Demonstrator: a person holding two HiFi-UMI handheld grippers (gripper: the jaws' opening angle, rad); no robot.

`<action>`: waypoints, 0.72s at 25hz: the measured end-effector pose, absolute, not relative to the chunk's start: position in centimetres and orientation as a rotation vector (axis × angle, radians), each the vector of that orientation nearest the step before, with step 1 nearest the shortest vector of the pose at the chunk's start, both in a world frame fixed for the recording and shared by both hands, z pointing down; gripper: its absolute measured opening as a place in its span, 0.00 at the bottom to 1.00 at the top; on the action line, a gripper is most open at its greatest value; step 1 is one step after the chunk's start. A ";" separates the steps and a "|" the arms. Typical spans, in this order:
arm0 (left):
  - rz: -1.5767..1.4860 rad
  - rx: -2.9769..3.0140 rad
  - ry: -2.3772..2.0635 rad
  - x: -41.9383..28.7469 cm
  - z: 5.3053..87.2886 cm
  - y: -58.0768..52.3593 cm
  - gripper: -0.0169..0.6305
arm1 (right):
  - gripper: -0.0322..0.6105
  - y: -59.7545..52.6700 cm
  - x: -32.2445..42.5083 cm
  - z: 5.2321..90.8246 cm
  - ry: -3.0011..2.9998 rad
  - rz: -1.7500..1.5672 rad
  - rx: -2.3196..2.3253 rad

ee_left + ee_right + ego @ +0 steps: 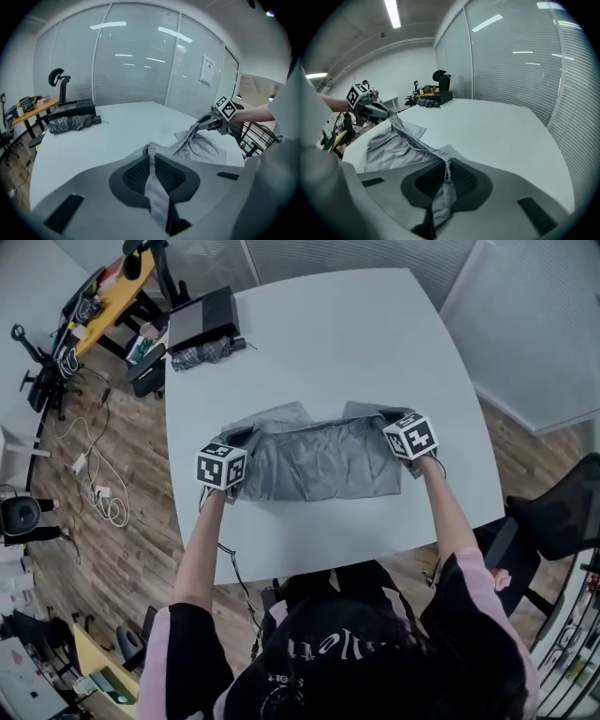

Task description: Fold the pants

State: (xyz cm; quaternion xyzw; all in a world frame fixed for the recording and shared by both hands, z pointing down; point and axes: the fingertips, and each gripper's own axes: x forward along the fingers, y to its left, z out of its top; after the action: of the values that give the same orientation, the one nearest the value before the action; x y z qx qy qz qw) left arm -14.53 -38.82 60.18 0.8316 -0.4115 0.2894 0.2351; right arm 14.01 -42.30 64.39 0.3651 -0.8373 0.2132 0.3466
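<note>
"Head view first: we see the pants spread as a wide grey band across the near middle of the white table, just below the frame's centre. Where do our grippers sit?"

"One at each end. The left gripper is at the band's left end, the right gripper at its right end, and each has an edge of the cloth."

"Are the jaws really on it?"

"Yes. In the left gripper view the jaws are pressed together with a strip of grey fabric pinched between the pads and trailing back toward the camera. The right gripper view shows the same: a gathered, seamed edge clamped in the jaws (it looks like a hem or waistband, but we cannot tell which)."

"So how far along are we?"

"Early to midway, we judge. Between the grippers the held edge hangs slightly off the table, while the rest lies flat with two flaps showing beyond it toward the top of the frame. One fold looks to be under way, not yet laid and smoothed."

"And what is left?"

"Setting this edge down, letting go, then at least one more fold to make a compact bundle."
</note>
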 end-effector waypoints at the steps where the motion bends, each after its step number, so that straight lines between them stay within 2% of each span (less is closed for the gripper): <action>1: 0.783 2.253 -1.130 -14.5 61.0 -39.0 0.11 | 0.12 -42.4 14.2 65.3 -2.159 0.563 0.943; 12: 0.818 2.006 -1.167 -14.2 67.7 -37.8 0.11 | 0.13 -42.0 15.2 69.0 -2.111 0.580 0.944; 13: 0.816 1.999 -1.168 -14.1 68.0 -37.7 0.11 | 0.17 -41.9 15.3 69.0 -2.104 0.582 0.948; 15: 0.795 1.997 -1.170 -14.1 68.0 -37.6 0.17 | 0.27 -41.6 15.5 69.1 -2.092 0.578 0.938; 17: 0.762 2.002 -1.176 -14.2 67.5 -37.5 0.27 | 0.29 -41.1 15.7 68.7 -2.095 0.567 0.929; 18: 0.745 2.005 -1.182 -14.3 67.1 -37.5 0.27 | 0.29 -40.8 15.9 68.3 -2.104 0.562 0.935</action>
State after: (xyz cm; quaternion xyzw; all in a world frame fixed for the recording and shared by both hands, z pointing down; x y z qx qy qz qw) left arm -14.32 -37.47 67.13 0.7710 -0.4544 0.2865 0.3420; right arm 15.87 -40.80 68.33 0.3655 -0.8225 0.2198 0.3764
